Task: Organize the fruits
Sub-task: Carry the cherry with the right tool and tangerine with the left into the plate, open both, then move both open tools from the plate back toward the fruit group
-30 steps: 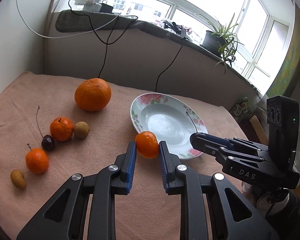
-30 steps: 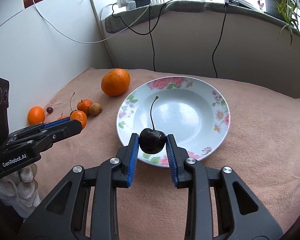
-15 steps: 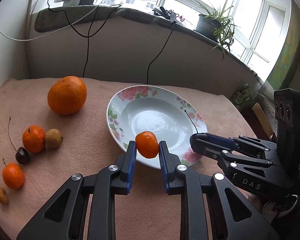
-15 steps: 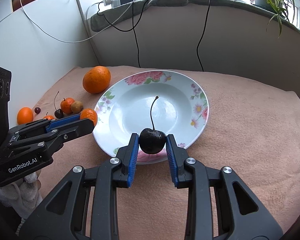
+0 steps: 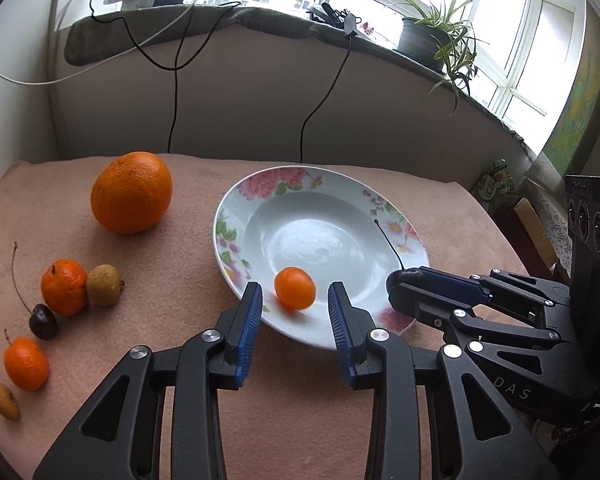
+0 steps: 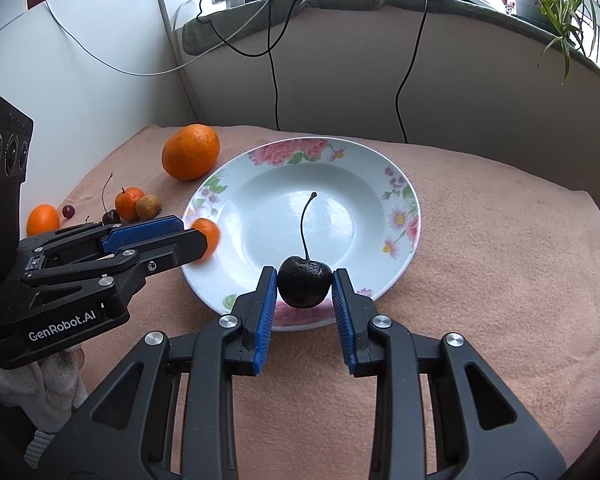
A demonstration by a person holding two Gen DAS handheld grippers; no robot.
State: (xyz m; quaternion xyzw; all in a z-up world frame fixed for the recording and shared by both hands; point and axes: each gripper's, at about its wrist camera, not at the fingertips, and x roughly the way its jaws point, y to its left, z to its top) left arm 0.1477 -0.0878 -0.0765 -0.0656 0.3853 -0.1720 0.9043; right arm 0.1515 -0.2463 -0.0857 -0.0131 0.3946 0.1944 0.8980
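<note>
Orange small fruit: kumquat [image 5: 295, 293] between the pads of the left gripper [image 5: 295, 316], clear of both, over the near inner slope of the plate [image 5: 300, 184]; slightly blurred
Left gripper state: jaws opening, pads apart from the kumquat
Dark cherry: cherry [image 6: 304, 281] with upright stem, clamped between the blue pads of the right gripper [image 6: 305, 300], above the plate's near rim
Plate: white, floral rim, on the pink cloth [image 5: 440, 208]
Left of plate: large orange [image 5: 131, 192]; beyond it toward the edge, a small tangerine [image 5: 64, 287] touching a brown fruit [image 5: 104, 284], a second cherry [image 5: 43, 321], another small orange fruit [image 5: 26, 364], a yellowish fruit [image 5: 5, 401]
Background: windowsill plant [image 5: 440, 46], cables
</note>
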